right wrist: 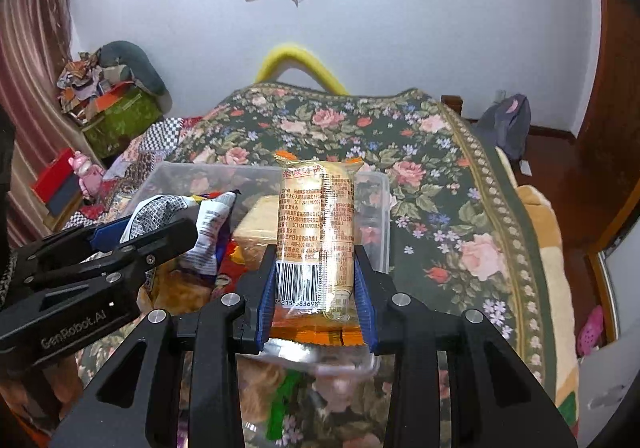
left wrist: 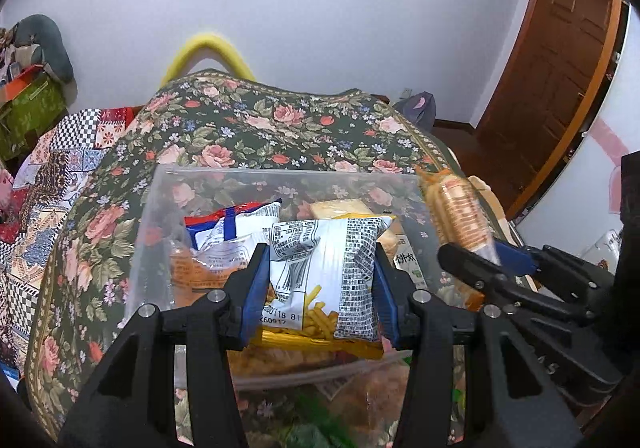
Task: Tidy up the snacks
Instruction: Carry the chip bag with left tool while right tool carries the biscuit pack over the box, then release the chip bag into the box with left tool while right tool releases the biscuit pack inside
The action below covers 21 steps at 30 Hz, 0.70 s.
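Observation:
My left gripper point(left wrist: 320, 284) is shut on a white and yellow fries snack bag point(left wrist: 324, 272) and holds it over the clear plastic bin point(left wrist: 280, 178). My right gripper point(right wrist: 316, 284) is shut on an orange roll of biscuits point(right wrist: 316, 224), held upright over the bin's right part point(right wrist: 372, 184). The biscuit roll point(left wrist: 456, 212) and right gripper point(left wrist: 480, 260) show at the right of the left wrist view. The left gripper point(right wrist: 132, 232) with the fries bag point(right wrist: 160, 212) shows at the left of the right wrist view. Inside the bin lie a red, white and blue bag point(left wrist: 232, 224) and a yellow pack point(left wrist: 340, 210).
The bin stands on a floral cloth point(left wrist: 280, 128) over a table or bed. More snack packs point(right wrist: 284, 396) lie below, near me. A dark bag point(right wrist: 508, 124) and a wooden door point(left wrist: 560, 68) are at the right. Boxes and clutter point(right wrist: 116, 116) are at the left.

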Motion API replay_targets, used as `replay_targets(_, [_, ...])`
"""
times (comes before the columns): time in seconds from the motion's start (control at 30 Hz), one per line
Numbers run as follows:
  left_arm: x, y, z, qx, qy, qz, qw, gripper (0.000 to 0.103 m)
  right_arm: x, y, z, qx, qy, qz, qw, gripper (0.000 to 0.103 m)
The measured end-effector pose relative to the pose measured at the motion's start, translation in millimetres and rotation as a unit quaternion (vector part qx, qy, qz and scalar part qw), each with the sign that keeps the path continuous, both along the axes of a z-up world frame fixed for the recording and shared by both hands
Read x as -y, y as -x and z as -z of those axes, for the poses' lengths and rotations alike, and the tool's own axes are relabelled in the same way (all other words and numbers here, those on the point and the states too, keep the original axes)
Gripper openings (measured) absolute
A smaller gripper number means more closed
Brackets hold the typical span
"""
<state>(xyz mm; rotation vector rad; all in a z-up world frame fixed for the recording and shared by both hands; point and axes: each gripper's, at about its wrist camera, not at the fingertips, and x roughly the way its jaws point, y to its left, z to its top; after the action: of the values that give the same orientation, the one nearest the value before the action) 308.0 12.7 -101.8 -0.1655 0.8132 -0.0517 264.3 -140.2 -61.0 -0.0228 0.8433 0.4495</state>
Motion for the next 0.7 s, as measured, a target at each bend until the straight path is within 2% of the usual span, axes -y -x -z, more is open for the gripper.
replay_targets(0.27, [8, -13, 14, -0.012, -0.006, 0.016, 0.9998, 0.048, -1, -13, 19, -0.029, 0.011, 0.0, 1.0, 0.032])
replay_targets(0.47, [10, -13, 17, -0.023, -0.008, 0.022, 0.9995, 0.053, 2, -11, 24, -0.046, 0.008, -0.006, 0.999, 0.033])
replay_targets(0.7, [13, 8, 5, -0.013, -0.015, 0.034, 0.9992, 0.059, 8, 1, 14, -0.041, 0.013, -0.014, 0.999, 0.042])
